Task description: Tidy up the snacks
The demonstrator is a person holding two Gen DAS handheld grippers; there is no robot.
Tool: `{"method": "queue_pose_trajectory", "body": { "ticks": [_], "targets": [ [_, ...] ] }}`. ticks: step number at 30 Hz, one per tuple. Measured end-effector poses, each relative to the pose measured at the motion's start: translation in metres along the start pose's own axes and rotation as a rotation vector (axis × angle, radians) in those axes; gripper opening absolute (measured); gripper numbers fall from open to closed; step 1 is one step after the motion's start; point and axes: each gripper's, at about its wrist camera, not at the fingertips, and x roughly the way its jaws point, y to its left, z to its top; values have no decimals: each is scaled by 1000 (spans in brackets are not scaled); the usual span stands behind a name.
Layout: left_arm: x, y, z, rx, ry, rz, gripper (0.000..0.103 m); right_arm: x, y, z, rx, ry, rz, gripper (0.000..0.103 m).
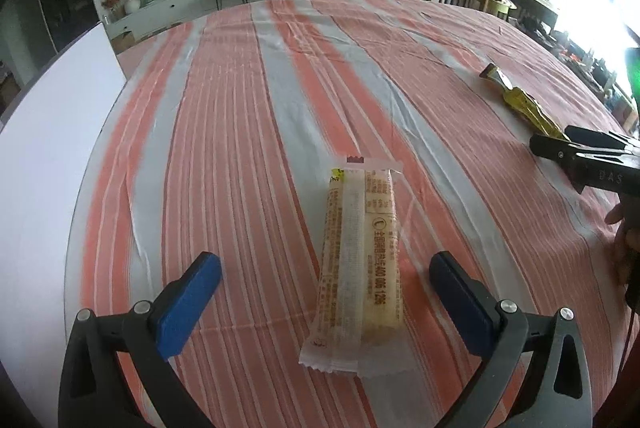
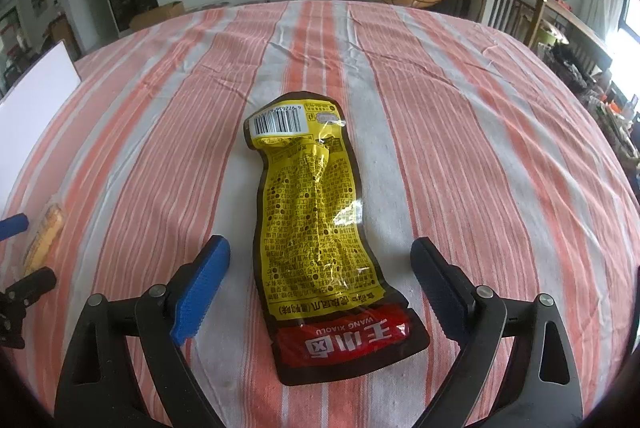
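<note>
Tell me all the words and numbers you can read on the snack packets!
"WANG XIAOLU" stands upside down on the red end of the yellow snack pouch.
"400 006 1296", roughly, runs along the pale snack bar wrapper.
"DAS" is on the right gripper.
The small Chinese print and barcode digits are too small to read.

Pale wafer-type snack bar (image 1: 358, 264) in clear wrapper, printed back side up, lying flat on striped cloth; long axis 12–6 o'clock in left wrist view, crimped seal ends at both tips. Yellow-and-brown snack pouch (image 2: 320, 228), crinkled, flat, back side up: barcode end at 12 o'clock, red band end at 6 o'clock. Pouch well apart from bar, toward 2 o'clock.
</note>
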Motion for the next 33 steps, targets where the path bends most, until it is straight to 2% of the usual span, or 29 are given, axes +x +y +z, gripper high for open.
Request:
{"method": "queue_pose_trajectory", "body": {
  "ticks": [33],
  "targets": [
    [5, 3, 5, -7, -17, 0, 103, -1, 1, -1, 2, 1, 2, 94]
  ]
}}
